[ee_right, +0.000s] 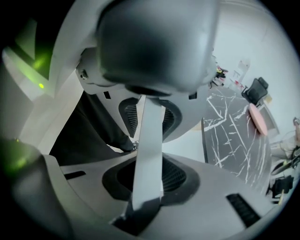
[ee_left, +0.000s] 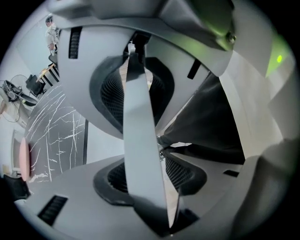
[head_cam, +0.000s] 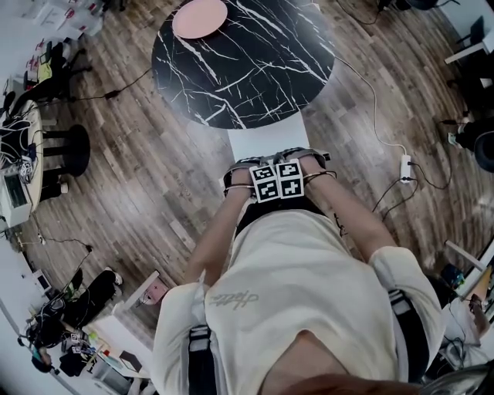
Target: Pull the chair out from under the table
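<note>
In the head view a white chair (head_cam: pixel 262 143) stands with its seat pushed partly under the round black marble table (head_cam: pixel 243 58). My left gripper (head_cam: pixel 262 179) and right gripper (head_cam: pixel 292 176) hang side by side over the chair's back, pointing steeply down, marker cubes touching. In the left gripper view the chair's white back edge (ee_left: pixel 140 140) runs between the widely parted jaws of the left gripper (ee_left: pixel 154 140). The right gripper (ee_right: pixel 150 150) has a narrower gap, with the same white edge (ee_right: pixel 149 136) crossing it. Both are open around the chair back.
A pink plate (head_cam: pixel 200 17) lies at the table's far edge. On the wooden floor, a white power strip (head_cam: pixel 406 167) with cables lies to the right and a black stool (head_cam: pixel 73 150) stands left. Cluttered desks line the left side. My torso fills the lower view.
</note>
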{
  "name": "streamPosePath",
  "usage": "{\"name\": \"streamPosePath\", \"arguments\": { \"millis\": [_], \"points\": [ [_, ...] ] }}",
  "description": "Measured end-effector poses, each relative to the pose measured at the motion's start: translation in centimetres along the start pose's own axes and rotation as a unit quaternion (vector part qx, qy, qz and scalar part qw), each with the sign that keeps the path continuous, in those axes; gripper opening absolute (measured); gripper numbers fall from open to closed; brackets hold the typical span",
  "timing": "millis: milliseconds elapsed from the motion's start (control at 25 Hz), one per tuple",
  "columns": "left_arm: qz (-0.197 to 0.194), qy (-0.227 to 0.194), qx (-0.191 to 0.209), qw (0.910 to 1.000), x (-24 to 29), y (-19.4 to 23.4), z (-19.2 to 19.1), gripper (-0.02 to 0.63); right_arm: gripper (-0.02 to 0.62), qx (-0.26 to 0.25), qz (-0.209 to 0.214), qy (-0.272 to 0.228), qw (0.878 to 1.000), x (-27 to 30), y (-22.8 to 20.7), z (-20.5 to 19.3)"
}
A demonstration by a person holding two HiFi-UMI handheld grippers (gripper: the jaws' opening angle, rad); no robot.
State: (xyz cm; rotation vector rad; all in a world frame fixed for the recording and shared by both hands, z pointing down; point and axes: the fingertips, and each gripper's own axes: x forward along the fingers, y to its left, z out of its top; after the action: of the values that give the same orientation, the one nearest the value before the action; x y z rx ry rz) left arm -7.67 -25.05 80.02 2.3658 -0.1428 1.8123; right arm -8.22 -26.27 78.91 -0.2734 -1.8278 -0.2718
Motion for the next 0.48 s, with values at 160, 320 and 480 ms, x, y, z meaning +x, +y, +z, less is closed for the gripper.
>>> {"name": "streamPosePath", "arguments": {
  "millis": [160, 320, 480],
  "points": [
    [0.019, 0.002, 0.002, 0.9998, 0.0, 0.3, -0.1, 0.184, 0.071, -0.006, -0.009, 0.004, 1.000, 0.1, 0.0, 0.0],
    [0.045, -0.001, -0.002, 0.9990, -0.1, 0.6, -0.1, 0.170, 0.074, -0.008, -0.012, 0.003, 1.000, 0.1, 0.1, 0.0],
    [0.051, -0.008, -0.007, 0.9986, -0.1, 1.0, 0.0, 0.153, 0.081, 0.003, -0.009, -0.001, 1.000, 0.1, -0.2, 0.0]
  ]
}}
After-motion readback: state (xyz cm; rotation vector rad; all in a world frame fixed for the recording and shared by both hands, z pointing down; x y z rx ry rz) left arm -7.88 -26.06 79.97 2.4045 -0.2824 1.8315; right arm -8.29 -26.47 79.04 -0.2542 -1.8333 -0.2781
